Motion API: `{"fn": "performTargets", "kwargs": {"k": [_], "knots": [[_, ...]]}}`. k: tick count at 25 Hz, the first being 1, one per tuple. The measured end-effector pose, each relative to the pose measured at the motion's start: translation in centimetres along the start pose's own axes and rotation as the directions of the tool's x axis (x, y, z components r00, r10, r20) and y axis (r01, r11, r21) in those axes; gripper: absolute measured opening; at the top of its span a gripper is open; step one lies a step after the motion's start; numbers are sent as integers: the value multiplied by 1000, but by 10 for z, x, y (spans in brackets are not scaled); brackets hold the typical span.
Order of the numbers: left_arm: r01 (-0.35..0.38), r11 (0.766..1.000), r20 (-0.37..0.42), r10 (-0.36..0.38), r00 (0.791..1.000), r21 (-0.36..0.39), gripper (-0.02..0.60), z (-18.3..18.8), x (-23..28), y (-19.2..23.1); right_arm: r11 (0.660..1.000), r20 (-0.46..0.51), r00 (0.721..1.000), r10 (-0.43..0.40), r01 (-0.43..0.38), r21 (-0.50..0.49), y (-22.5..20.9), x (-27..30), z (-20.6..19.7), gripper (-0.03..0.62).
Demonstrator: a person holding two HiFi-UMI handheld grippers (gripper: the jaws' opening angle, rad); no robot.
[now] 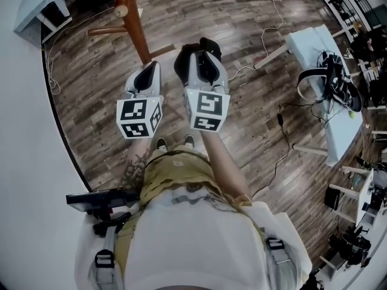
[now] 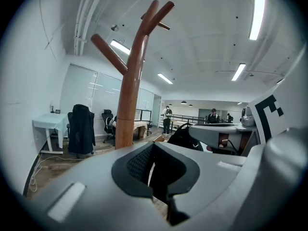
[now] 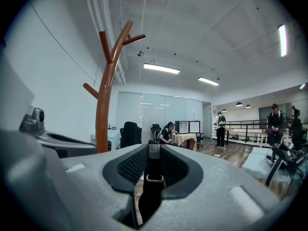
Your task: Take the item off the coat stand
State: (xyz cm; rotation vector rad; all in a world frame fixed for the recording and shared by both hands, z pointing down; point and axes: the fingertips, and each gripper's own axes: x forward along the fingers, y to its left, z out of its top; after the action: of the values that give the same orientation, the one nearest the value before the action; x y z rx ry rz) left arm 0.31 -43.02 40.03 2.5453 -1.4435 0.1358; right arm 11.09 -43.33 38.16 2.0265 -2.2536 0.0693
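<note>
The wooden coat stand (image 1: pixel 134 26) rises just ahead of me, its pole (image 2: pixel 129 105) close to the left gripper and its branches bare in both gripper views (image 3: pixel 102 109). A black bag (image 1: pixel 208 46) hangs below my right gripper (image 1: pixel 202 62), apart from the stand. In the right gripper view the bag's black strap (image 3: pixel 153 189) with a metal ring is pinched between the jaws of the right gripper (image 3: pixel 153 165). My left gripper (image 1: pixel 148 71) is beside it, jaws slightly apart with floor showing between them and nothing held (image 2: pixel 153 170). The bag (image 2: pixel 185 137) shows to its right.
A white desk (image 1: pixel 320 83) with headsets and cables stands at the right, another white desk (image 1: pixel 36 5) at the far left. Cables (image 1: pixel 275 17) trail over the wood floor. Office chairs (image 2: pixel 81 129) and several people stand further off.
</note>
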Motion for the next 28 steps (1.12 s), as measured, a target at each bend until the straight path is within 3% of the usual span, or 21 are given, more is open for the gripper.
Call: {"fn": "performTargets", "kwargs": {"k": [12,28], "knots": [[36,998,84,-41,996,56,2,36,4,-34,1000,90,996,-11,10,14,-19,-17,32,84],[60,996,114,-67,991,63,2,49,8,-43,1000,121,993,-7,9,-11,-20,-24,49,80]]}}
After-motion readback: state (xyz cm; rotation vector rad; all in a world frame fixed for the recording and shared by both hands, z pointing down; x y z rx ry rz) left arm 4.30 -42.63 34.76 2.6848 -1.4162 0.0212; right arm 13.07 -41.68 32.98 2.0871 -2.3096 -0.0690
